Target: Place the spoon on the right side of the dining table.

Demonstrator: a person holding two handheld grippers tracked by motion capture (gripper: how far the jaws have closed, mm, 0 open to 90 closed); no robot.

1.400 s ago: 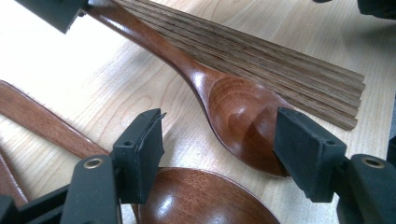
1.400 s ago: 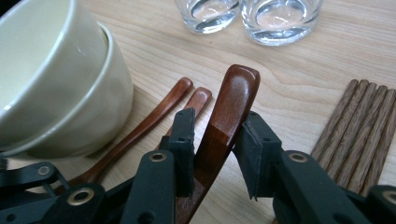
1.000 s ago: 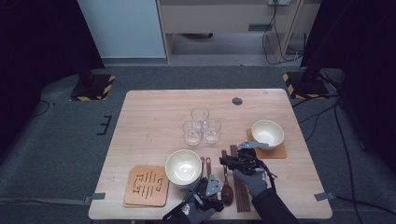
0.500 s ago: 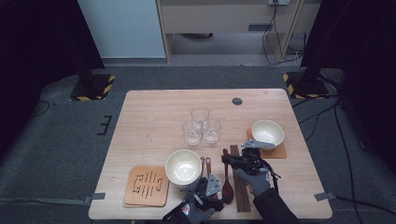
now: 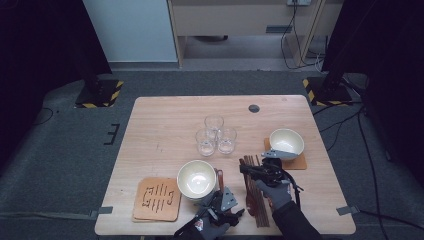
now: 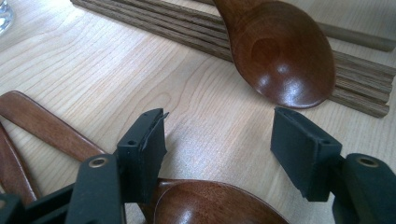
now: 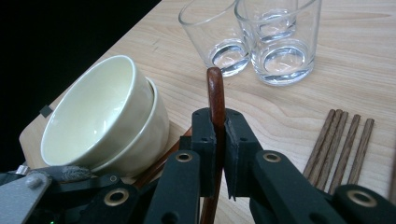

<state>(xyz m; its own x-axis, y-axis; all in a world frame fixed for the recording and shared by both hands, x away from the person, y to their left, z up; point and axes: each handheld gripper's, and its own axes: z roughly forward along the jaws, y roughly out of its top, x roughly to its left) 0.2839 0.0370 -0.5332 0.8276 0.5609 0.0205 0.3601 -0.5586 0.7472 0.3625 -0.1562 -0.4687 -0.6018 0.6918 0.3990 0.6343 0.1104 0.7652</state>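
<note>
Spoon handle (image 7: 215, 100) hidden between the jaws, lower spoon bowl (image 6: 210, 205) cut off by frame edge, chopsticks (image 7: 343, 144) cropped

A staged recording room, laboratory-like rather than domestic. A lone wooden desk (image 5: 165, 125) stands on grey carpet (image 5: 65, 150), flanked by dark curtains (image 5: 35, 45) and two black stands whose bases carry yellow-and-black hazard tape (image 5: 100, 93). Loose cables (image 5: 295, 45) run along the floor beneath a pale cabinet (image 5: 235, 17) at the rear wall. Tape strips (image 5: 101, 211) mark the carpet beside the desk corners.
</note>
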